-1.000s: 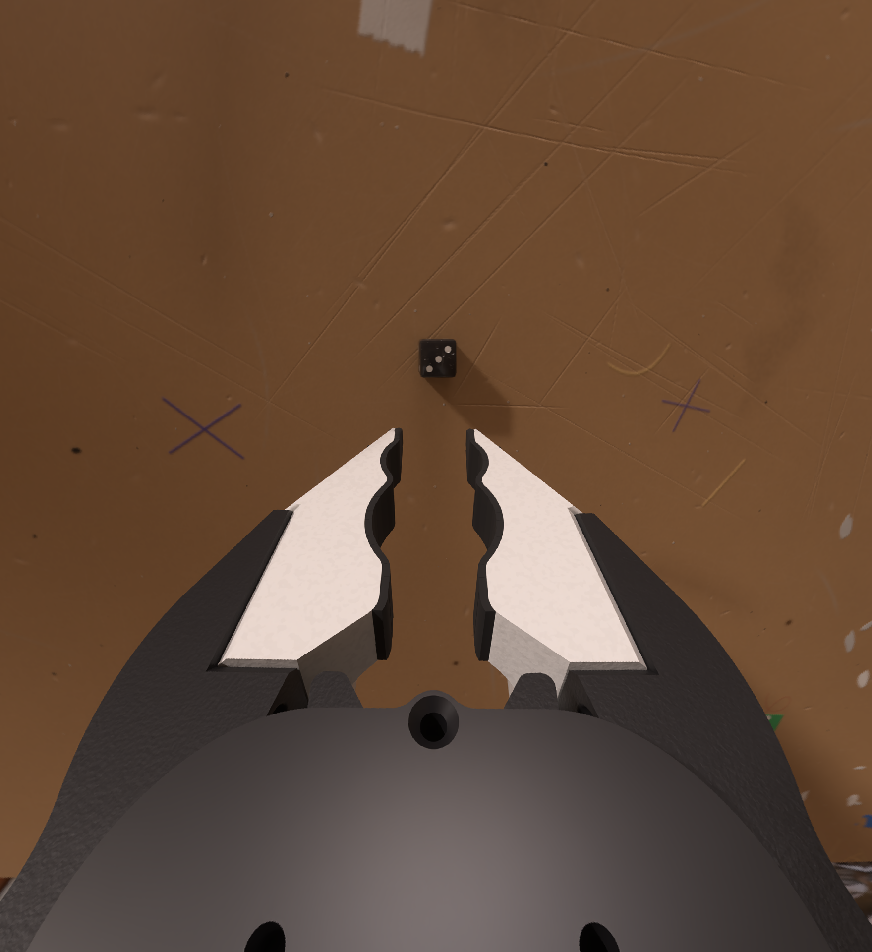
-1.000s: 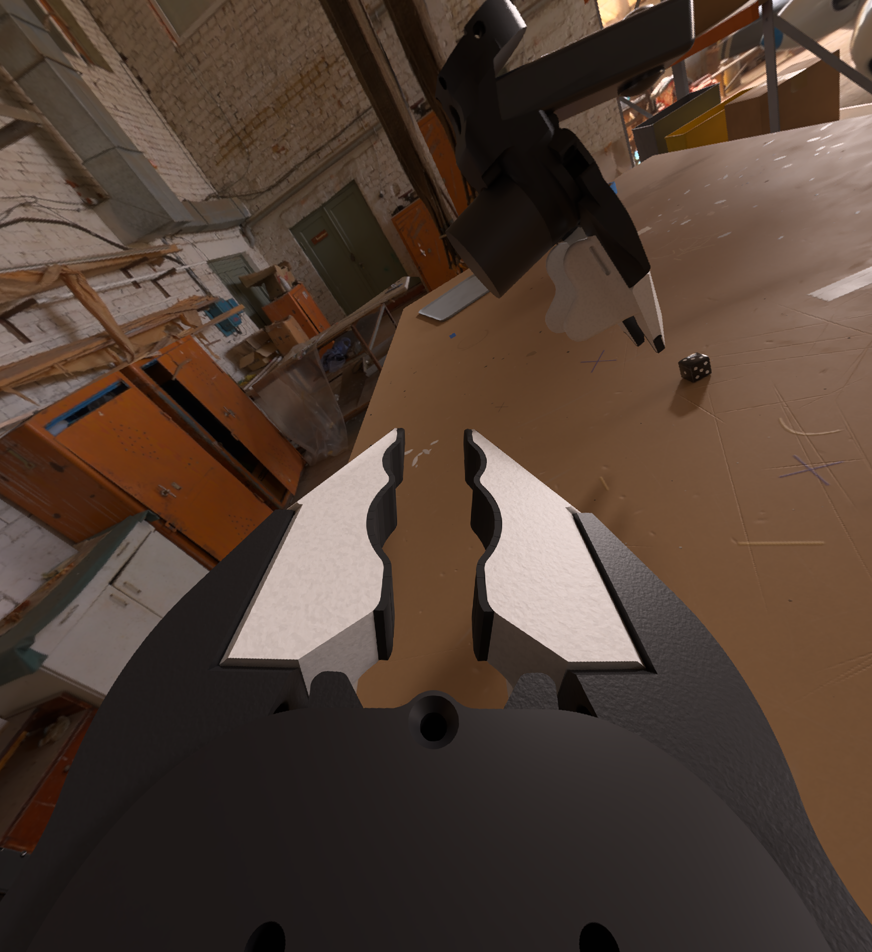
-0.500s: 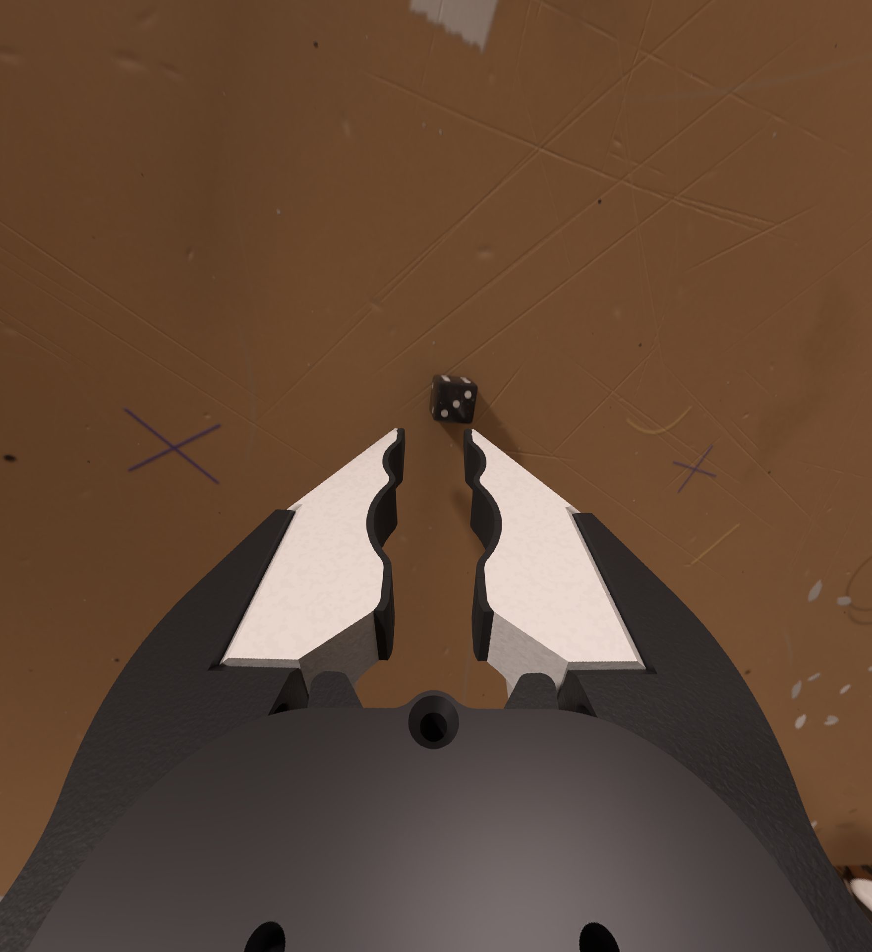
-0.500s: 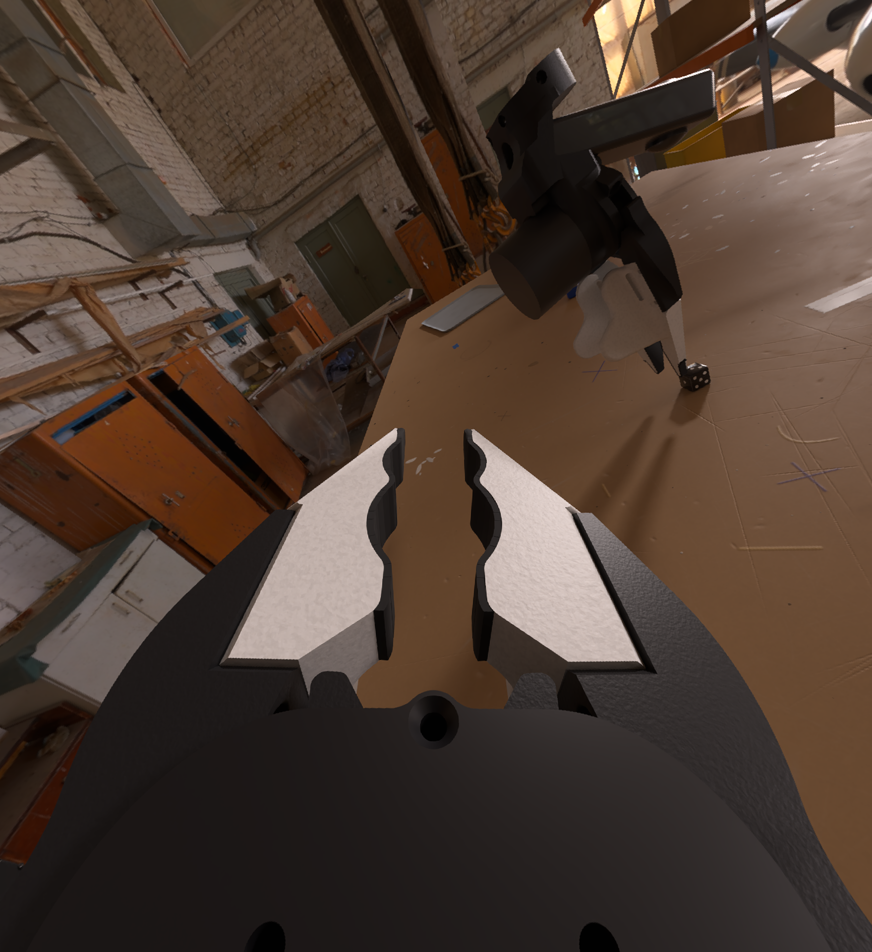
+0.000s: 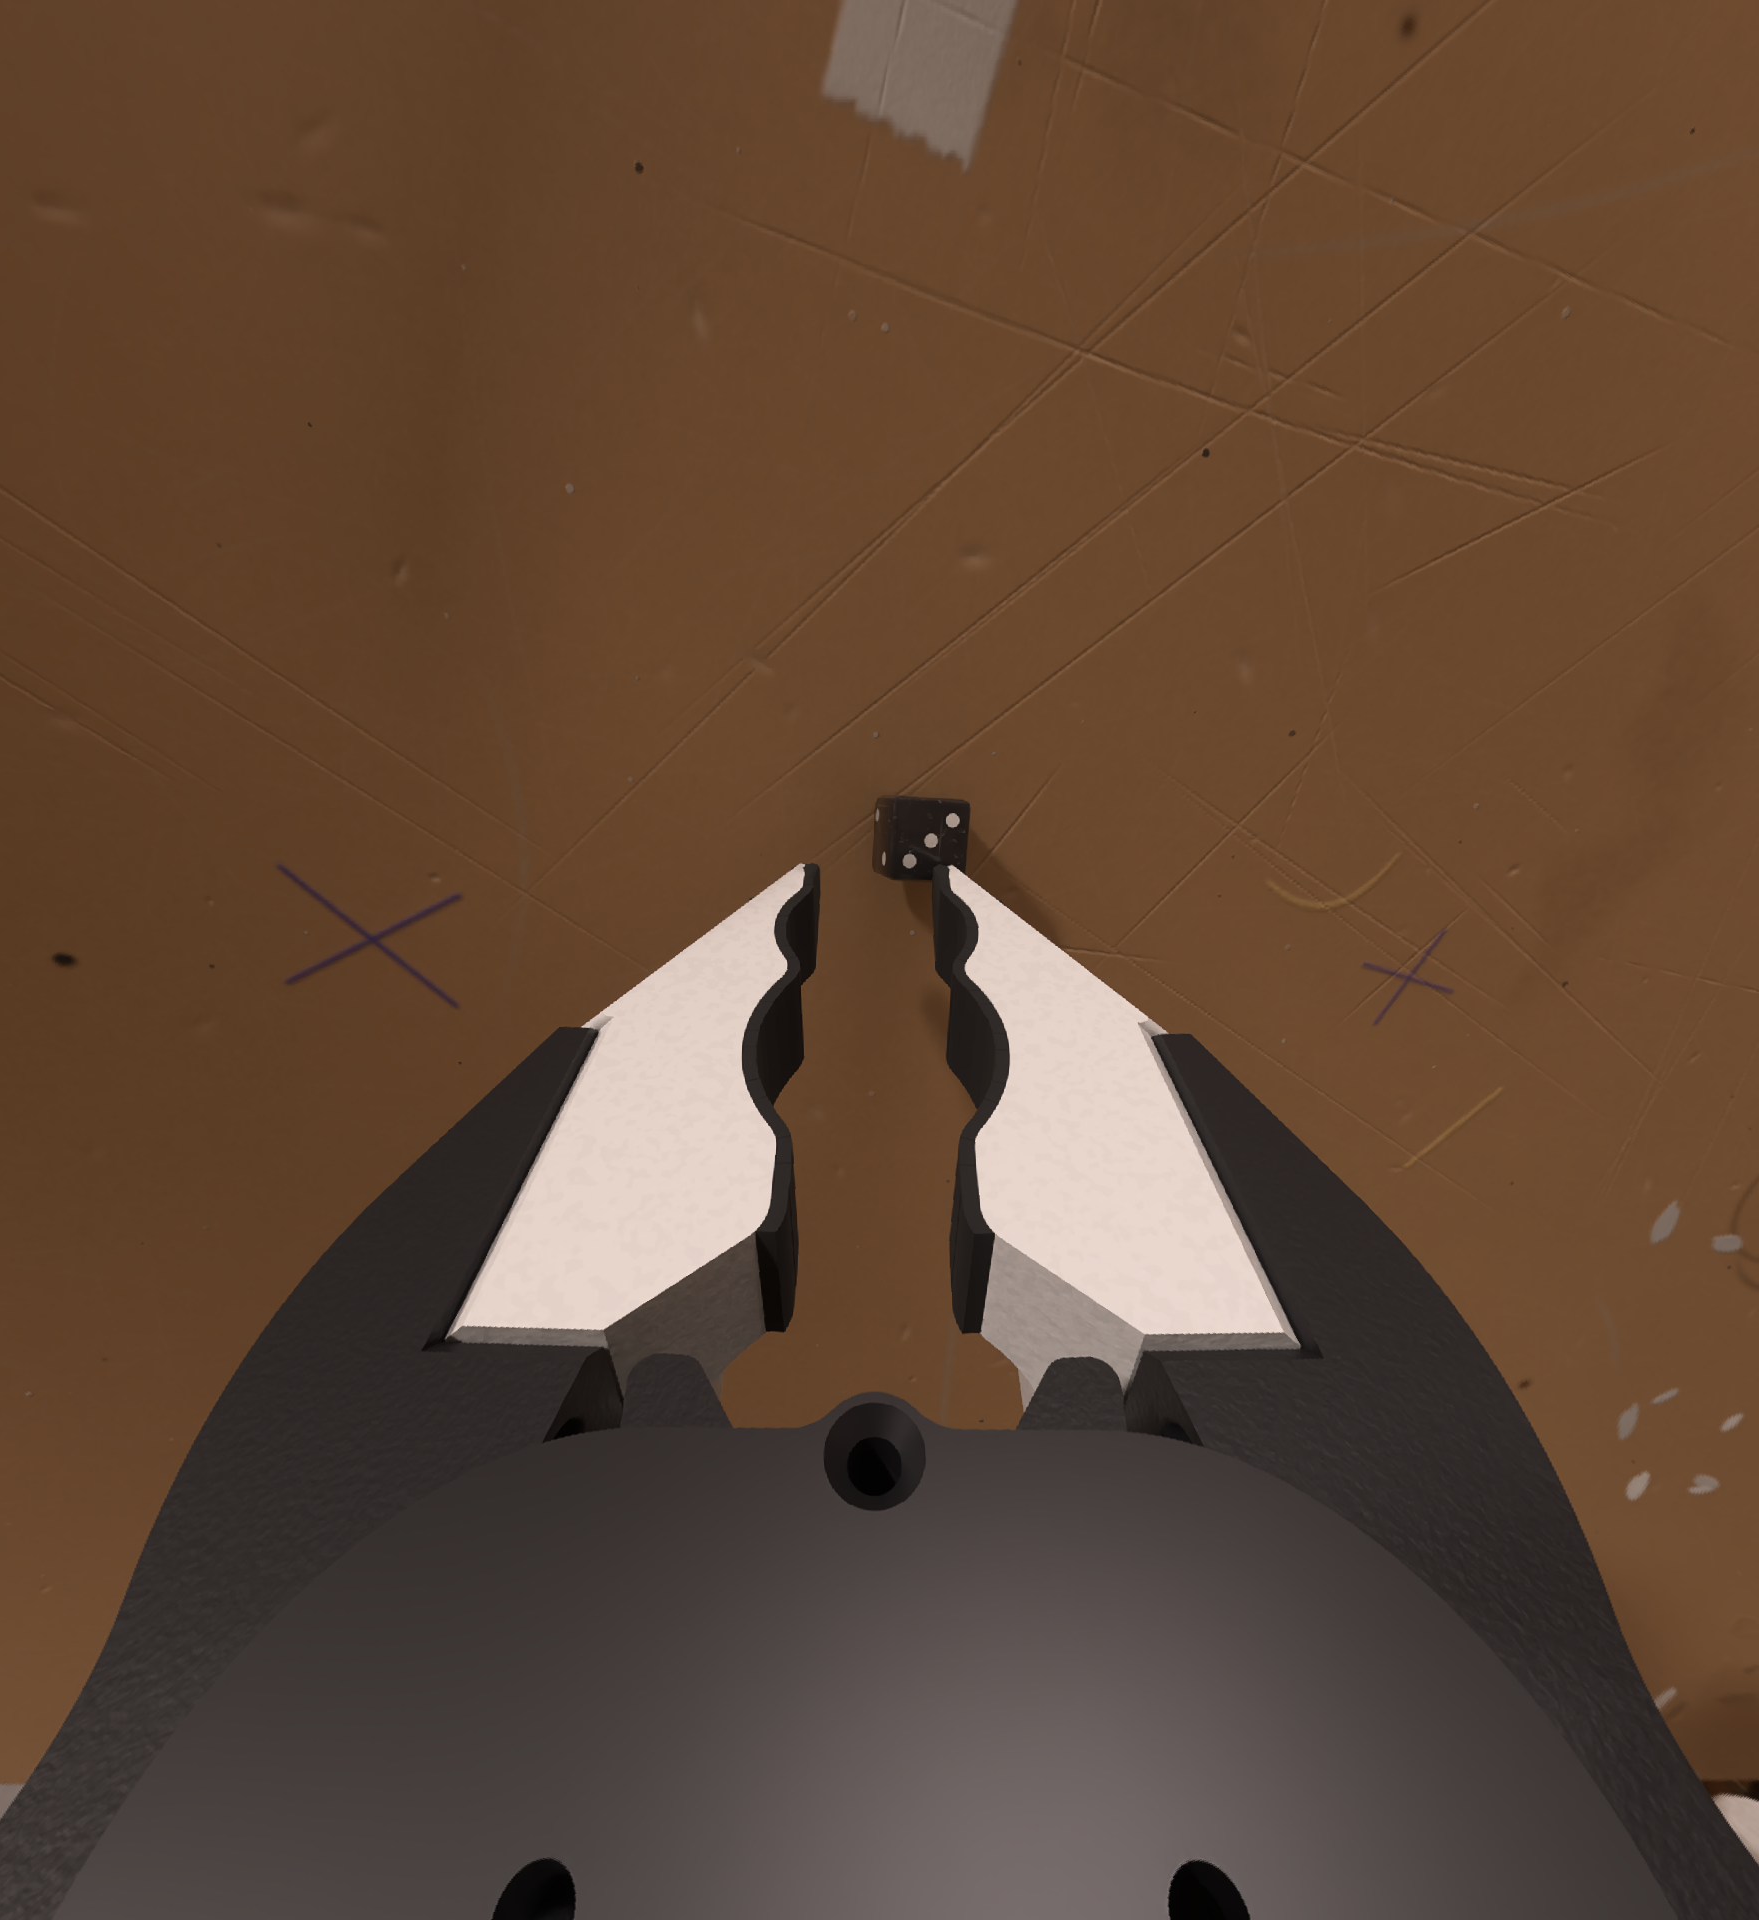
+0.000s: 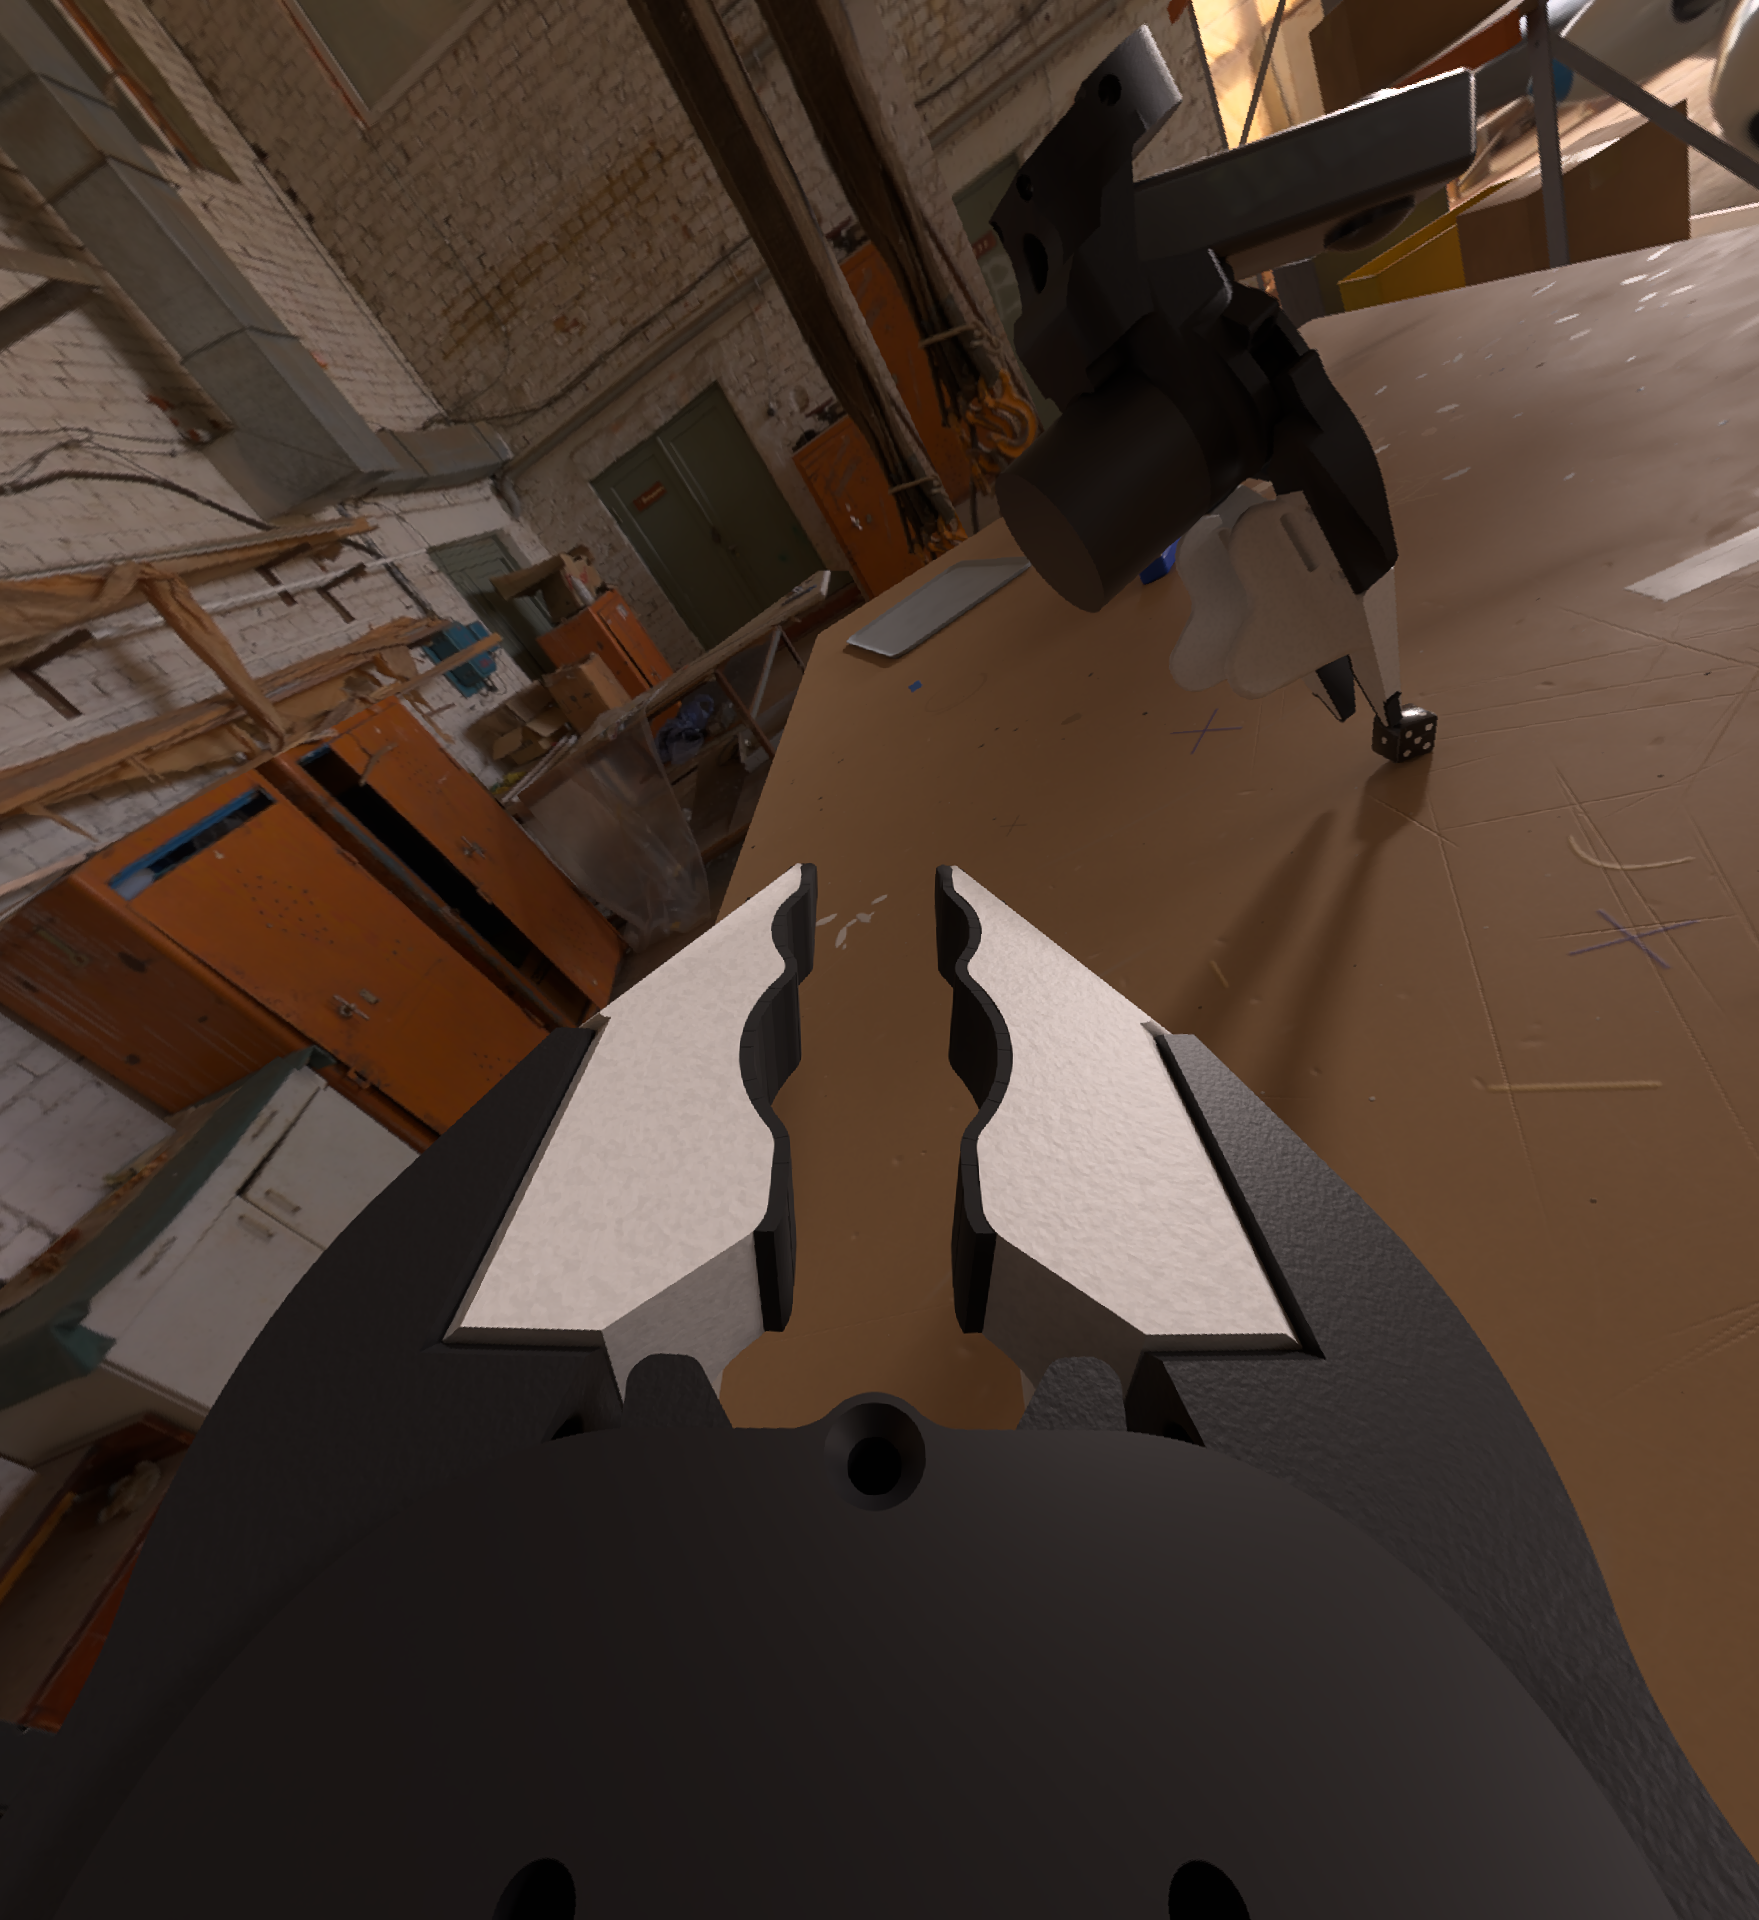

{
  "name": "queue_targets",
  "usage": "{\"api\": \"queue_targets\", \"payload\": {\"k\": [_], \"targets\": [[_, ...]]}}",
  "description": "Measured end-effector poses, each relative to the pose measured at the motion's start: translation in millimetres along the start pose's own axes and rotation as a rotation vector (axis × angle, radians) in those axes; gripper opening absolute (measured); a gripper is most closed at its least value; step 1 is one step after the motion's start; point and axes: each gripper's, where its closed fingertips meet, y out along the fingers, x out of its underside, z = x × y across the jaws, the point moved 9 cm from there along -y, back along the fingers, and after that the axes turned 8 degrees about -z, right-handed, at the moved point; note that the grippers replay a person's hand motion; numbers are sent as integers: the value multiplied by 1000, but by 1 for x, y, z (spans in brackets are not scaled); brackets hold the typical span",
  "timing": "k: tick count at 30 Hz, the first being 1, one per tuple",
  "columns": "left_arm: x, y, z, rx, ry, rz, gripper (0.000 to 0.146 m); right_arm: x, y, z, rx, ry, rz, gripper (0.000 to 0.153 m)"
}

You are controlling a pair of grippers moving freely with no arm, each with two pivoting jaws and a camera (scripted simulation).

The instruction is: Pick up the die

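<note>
The die (image 5: 922, 840) is small and black with white pips. It sits on the scratched brown tabletop (image 5: 542, 520), just past the tips of my left gripper (image 5: 877, 878) and slightly to the right of the gap. The jaws are open a little wider than the die. The right fingertip (image 5: 948, 894) overlaps the die's near corner. In the right wrist view the left gripper (image 6: 1363, 707) points steeply down, with one tip at the die (image 6: 1410, 736). My right gripper (image 6: 875, 883) is open and empty, low over the table and well away from the die.
Purple X marks (image 5: 371, 938) (image 5: 1410, 977) lie to either side of the die, and a strip of pale tape (image 5: 916, 73) lies beyond it. The table's left edge (image 6: 781, 748) drops off towards orange cabinets (image 6: 335, 914). A grey sheet (image 6: 937, 623) lies at the far corner.
My left gripper has come down and forward, so the die went from well ahead of the tips to right at them. The jaws stayed open. The right gripper has hardly moved.
</note>
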Motion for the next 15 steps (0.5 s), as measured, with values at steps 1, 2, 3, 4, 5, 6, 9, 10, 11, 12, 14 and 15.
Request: {"api": "queue_targets", "payload": {"k": [1, 2, 3, 4, 5, 6, 9, 10, 11, 12, 14, 15], "targets": [[0, 0, 1, -8, 1, 6, 22, 0, 0, 0, 1, 0, -1, 23], [-1, 0, 2, -13, 3, 6, 21, 0, 0, 0, 0, 2, -1, 23], [-1, 0, 3, -17, 5, -3, 21, 0, 0, 0, -1, 3, -1, 23], [-2, -1, 3, -15, 5, -9, 20, 0, 0, 1, -1, 4, -2, 23], [-3, -1, 4, -16, 3, -12, 19, 0, 0, 1, 1, 3, -3, 23], [-3, -1, 5, -23, 6, -18, 19, 0, 0, 1, 4, 1, -4, 23], [-4, -1, 8, -44, 37, -28, 16, 0, 0, 1, 4, 6, -3, 23], [-4, -1, 10, -48, 58, -37, 13, 0, 0, 1, 2, 8, -1, 23], [-5, -1, 11, -51, 80, -47, 9, 0, 0, 1, 1, 9, -1, 23], [-5, 0, 11, -60, 100, -56, 8, 0, 0, 1, 1, 8, -2, 23], [-6, 0, 11, -78, 105, -68, 7, 0, 0, 1, 3, 5, -4, 23], [-6, 0, 11, -64, 92, -72, 7, 0, 0, 1, 3, 4, -5, 23]]}}
